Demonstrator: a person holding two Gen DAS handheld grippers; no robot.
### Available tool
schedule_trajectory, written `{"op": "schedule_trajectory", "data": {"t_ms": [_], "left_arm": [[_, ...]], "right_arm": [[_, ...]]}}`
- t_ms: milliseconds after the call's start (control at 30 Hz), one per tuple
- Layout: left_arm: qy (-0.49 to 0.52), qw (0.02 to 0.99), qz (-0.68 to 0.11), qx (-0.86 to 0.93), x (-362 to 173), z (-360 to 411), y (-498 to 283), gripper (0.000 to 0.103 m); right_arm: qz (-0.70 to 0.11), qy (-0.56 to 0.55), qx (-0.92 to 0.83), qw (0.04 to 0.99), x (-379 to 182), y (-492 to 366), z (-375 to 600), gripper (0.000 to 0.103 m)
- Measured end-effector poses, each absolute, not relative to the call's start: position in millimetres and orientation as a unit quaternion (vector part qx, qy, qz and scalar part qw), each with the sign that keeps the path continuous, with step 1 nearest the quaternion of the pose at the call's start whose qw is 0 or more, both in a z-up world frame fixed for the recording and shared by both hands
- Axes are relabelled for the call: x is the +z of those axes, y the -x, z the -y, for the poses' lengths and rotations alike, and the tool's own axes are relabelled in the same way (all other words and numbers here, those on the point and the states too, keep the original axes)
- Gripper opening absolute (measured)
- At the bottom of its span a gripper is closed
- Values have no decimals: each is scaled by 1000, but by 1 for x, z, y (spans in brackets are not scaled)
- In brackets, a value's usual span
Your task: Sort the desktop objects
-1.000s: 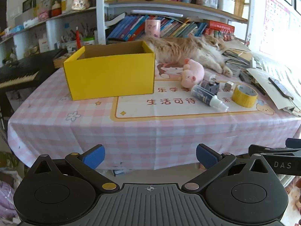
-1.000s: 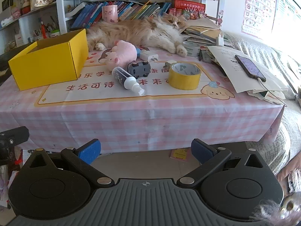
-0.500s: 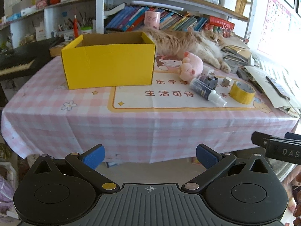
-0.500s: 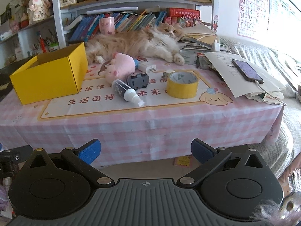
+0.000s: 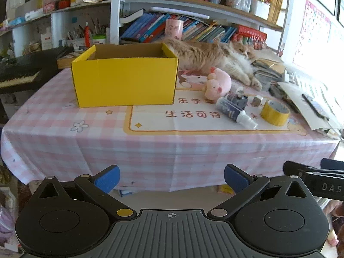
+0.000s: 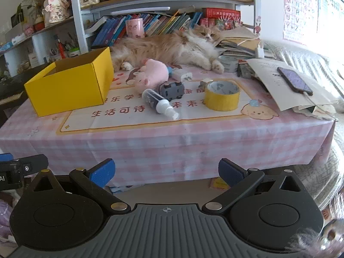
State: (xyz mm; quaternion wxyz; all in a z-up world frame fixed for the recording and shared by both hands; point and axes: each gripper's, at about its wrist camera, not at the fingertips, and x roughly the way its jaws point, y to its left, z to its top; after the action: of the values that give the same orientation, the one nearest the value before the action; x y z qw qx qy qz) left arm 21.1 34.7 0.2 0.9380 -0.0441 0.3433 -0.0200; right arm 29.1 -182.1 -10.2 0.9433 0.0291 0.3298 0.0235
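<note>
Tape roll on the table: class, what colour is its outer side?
Yellow. The tape roll shows best in the right wrist view.

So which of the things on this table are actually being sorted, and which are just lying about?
For the job:
yellow box
pink plush pig
spray bottle
toy car
yellow tape roll

Probably just lying about:
cat
phone
papers
books

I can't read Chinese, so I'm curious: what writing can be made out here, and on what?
"生活可待": table mat.
"乐学": same mat, rest hidden.
"DAS": right hand-held gripper, cut off.
Alphabet letters: wall chart, partly legible.
Book spines: too small.
</note>
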Motion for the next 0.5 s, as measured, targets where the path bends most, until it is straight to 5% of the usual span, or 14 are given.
{"op": "schedule_trajectory", "data": {"t_ms": [500], "left_arm": [[23, 936, -351, -32, -2, -6, -50, 103]], "right_arm": [[-339, -22, -2, 940, -14, -54, 207, 103]]}}
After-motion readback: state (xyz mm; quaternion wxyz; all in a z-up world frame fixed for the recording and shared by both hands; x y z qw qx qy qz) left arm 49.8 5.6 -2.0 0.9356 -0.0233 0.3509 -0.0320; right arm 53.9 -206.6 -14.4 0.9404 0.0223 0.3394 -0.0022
